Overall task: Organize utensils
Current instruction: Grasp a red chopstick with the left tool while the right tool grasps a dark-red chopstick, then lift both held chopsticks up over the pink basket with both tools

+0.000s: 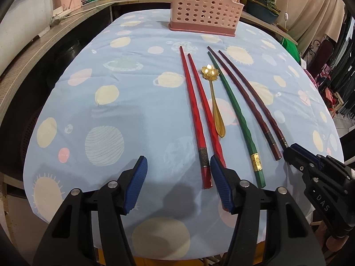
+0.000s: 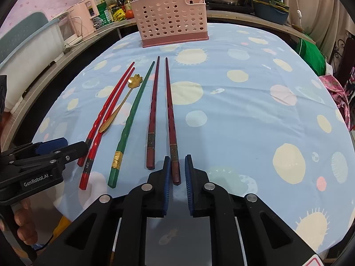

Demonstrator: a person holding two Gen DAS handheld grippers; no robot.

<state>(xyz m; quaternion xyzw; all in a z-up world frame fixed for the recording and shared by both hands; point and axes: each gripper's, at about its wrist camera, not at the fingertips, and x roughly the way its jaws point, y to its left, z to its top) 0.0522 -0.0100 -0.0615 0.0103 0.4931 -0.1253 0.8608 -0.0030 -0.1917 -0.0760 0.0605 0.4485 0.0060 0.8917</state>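
On the table (image 1: 133,33), near its front edge, the left gripper (image 1: 178,181) hangs with jaws wide apart and nothing held; the red chopsticks (image 1: 195,102) lie at its right finger, handles toward it. Next come the gold spoon (image 1: 214,93) and the green chopstick (image 1: 235,113). The right gripper (image 2: 177,173), nearer the dark red chopsticks (image 2: 169,110), has its jaws nearly together around the right one's handle end; I cannot tell whether the pads press it. Its long axis runs between the fingers toward the pink basket (image 2: 173,20) at the far edge.
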